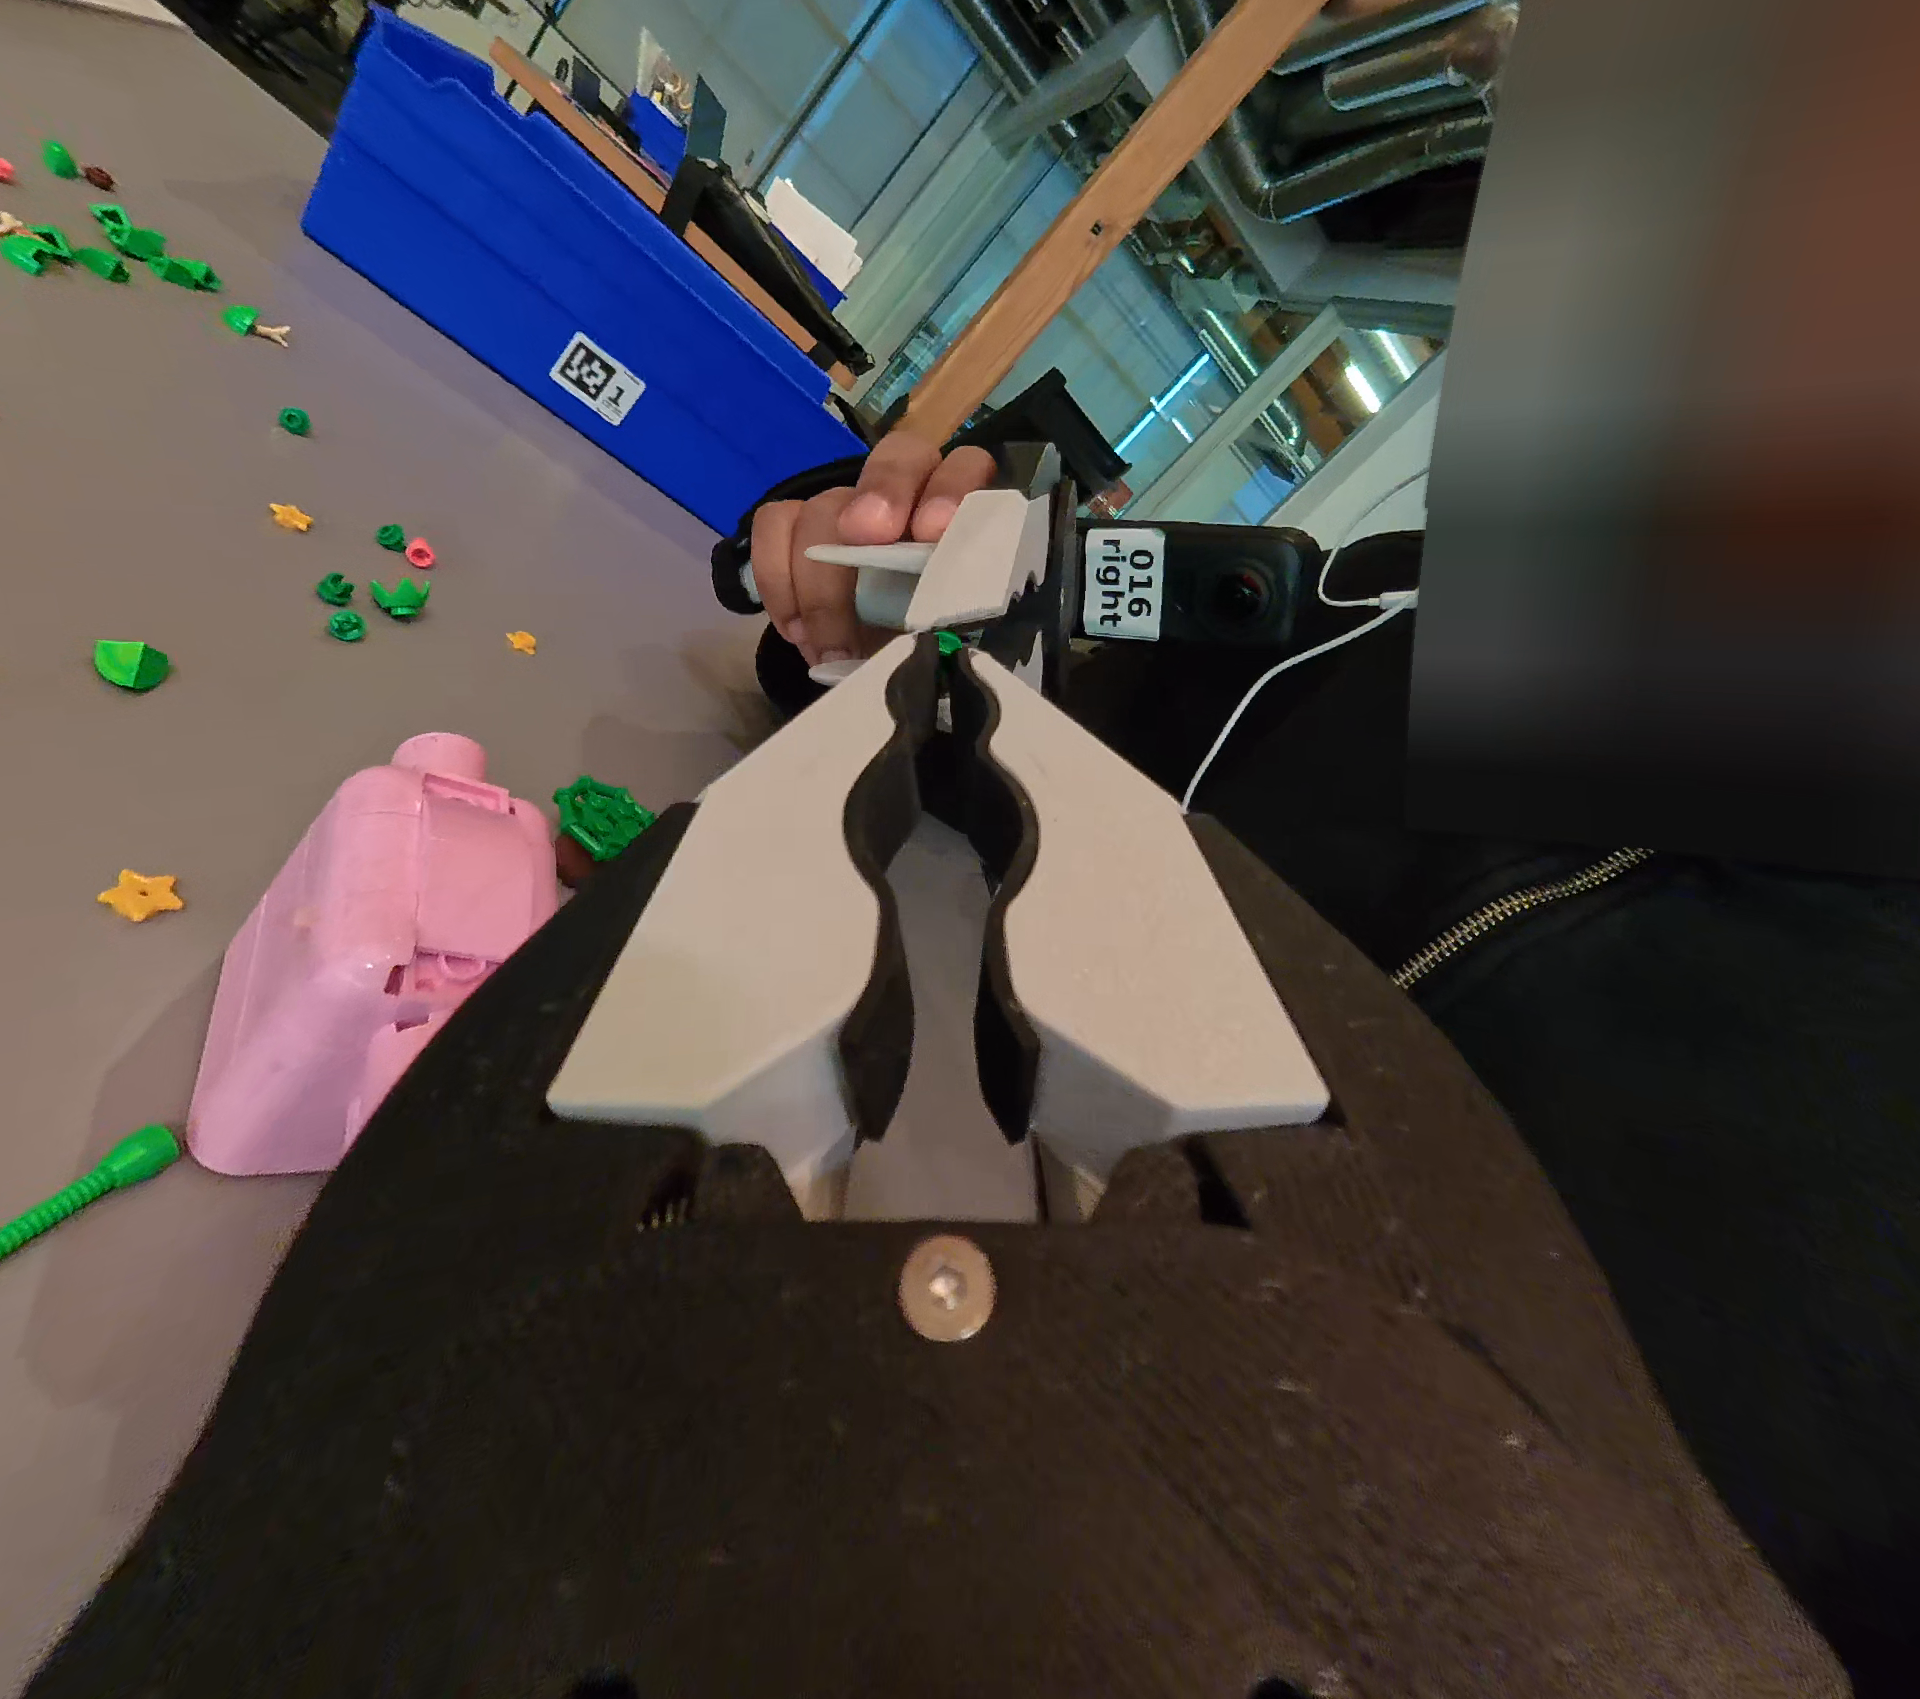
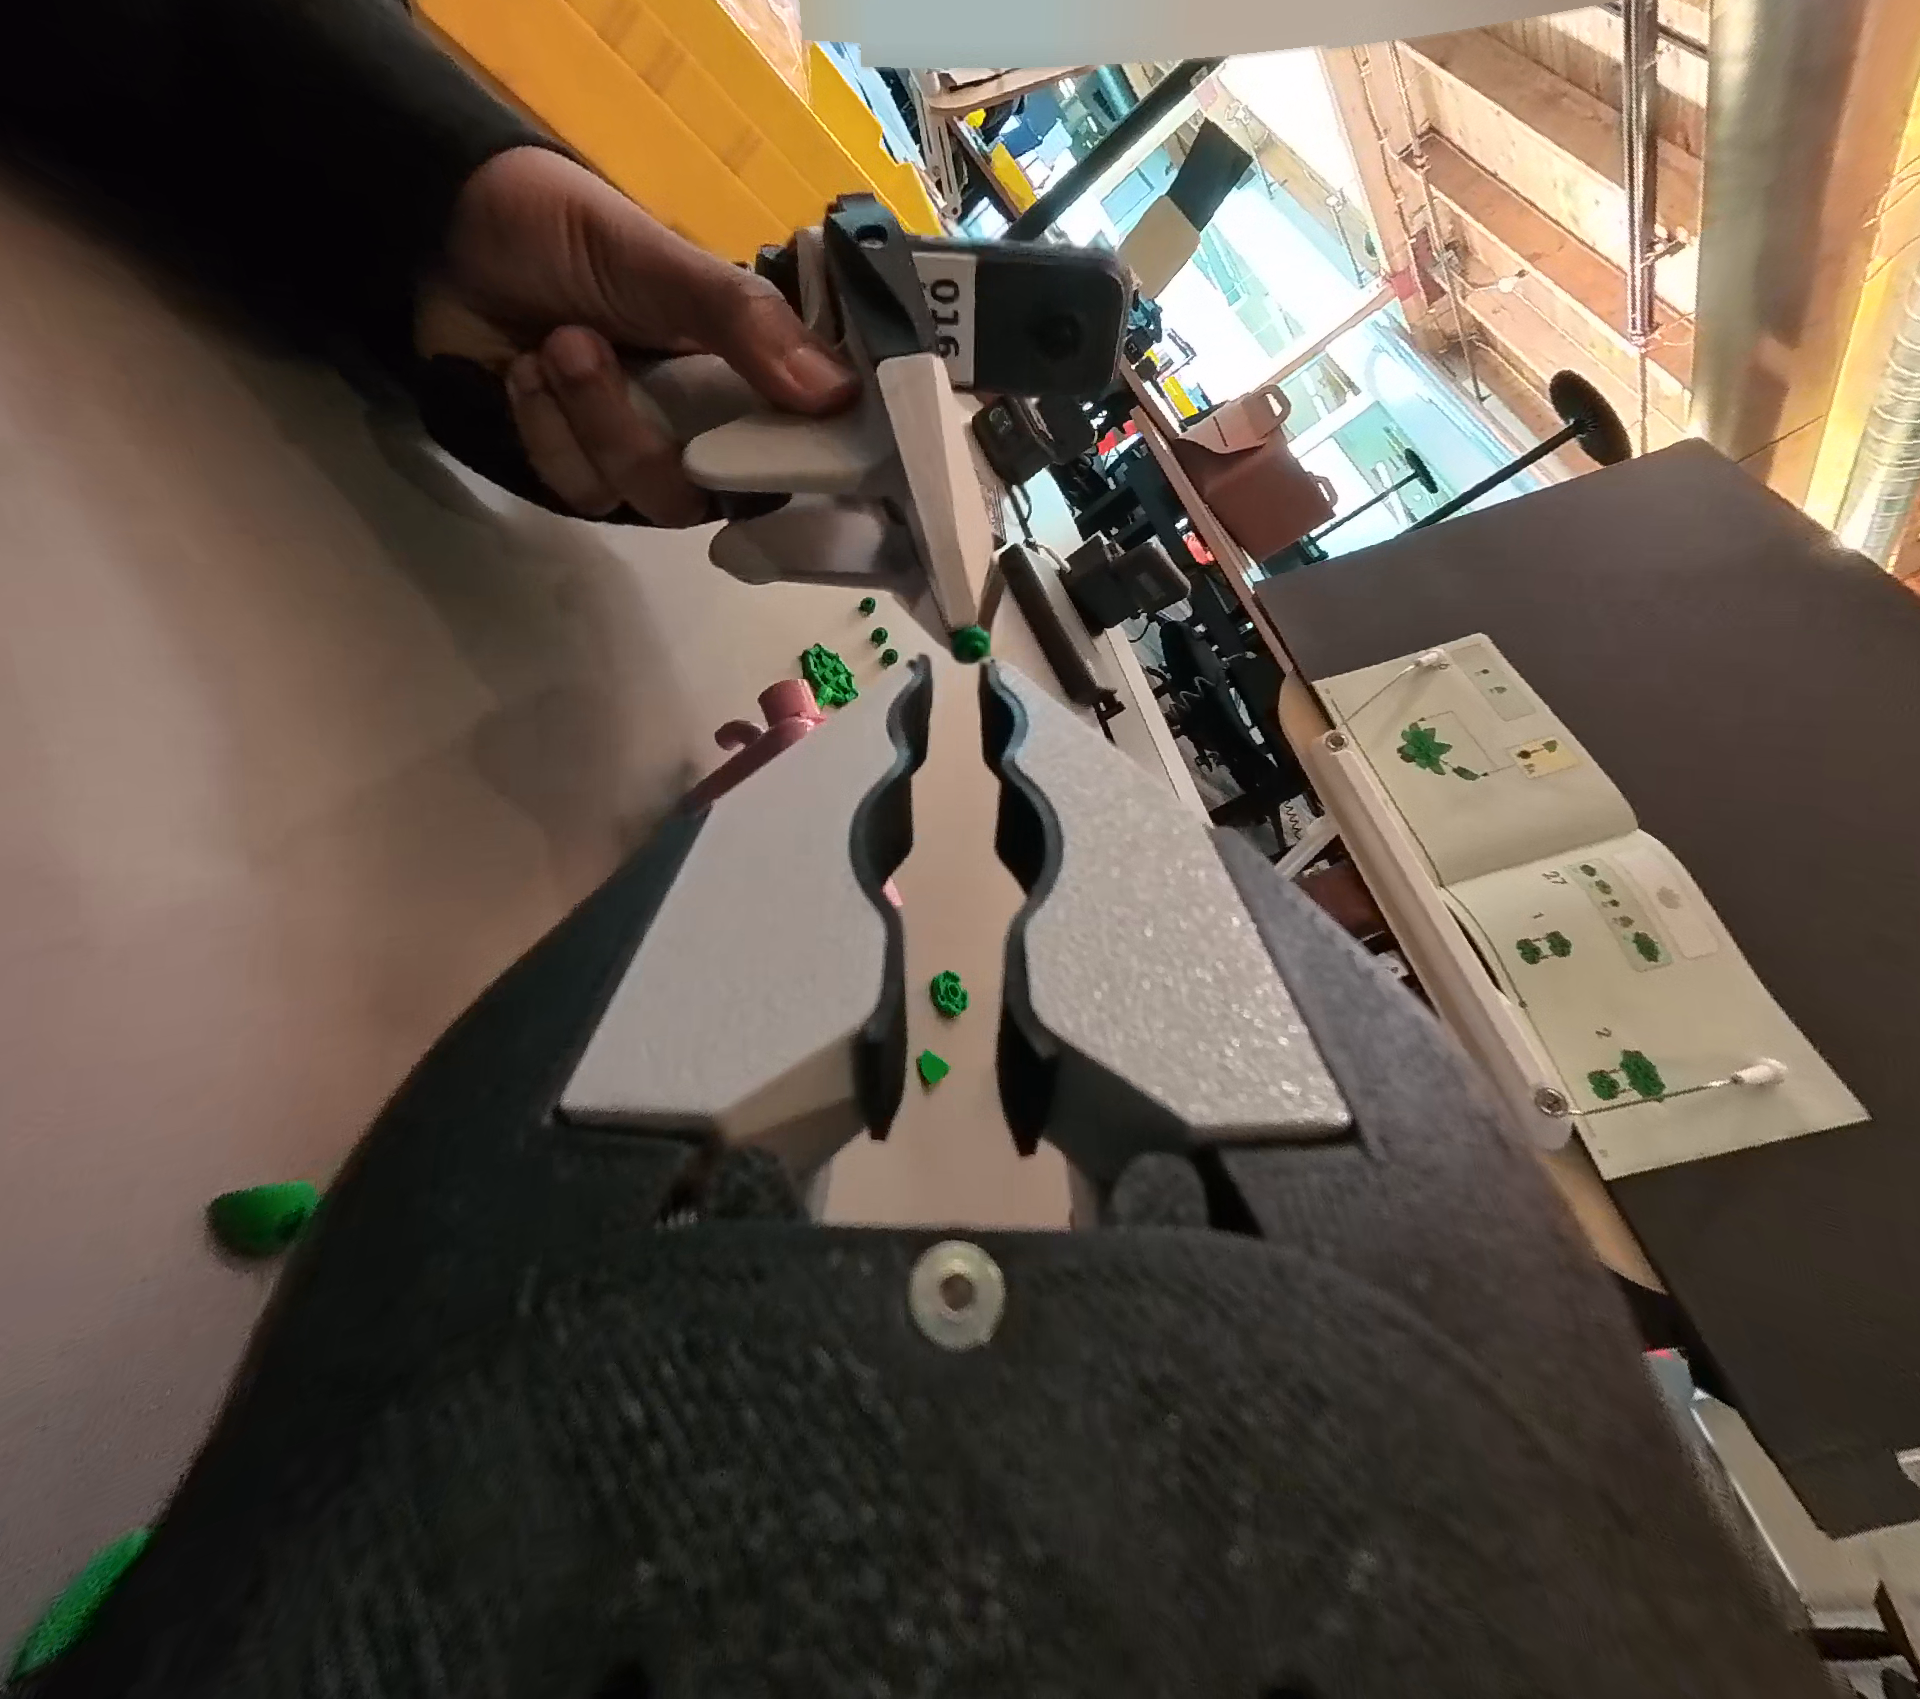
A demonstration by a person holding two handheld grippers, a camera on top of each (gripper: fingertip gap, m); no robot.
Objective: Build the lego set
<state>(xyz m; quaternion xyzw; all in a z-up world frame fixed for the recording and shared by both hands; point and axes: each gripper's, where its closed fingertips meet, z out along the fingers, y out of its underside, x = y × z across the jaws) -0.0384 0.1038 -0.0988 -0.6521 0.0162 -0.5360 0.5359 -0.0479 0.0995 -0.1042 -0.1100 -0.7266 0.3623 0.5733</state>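
My left gripper is shut on a small round green lego piece pinched at its fingertips and held above the grey table. The right wrist view shows that gripper from the side, with the piece at its tip. My right gripper is open and empty, its tips just under the held piece. A pink lego body lies on the table left of my left gripper, with a green web-shaped leaf piece beside it.
Small green pieces, yellow stars and a green stalk are scattered over the table. A blue bin stands at the back. An open instruction booklet sits on a black stand at right; yellow bins stand behind. Less than 4 cm separates the two grippers' tips.
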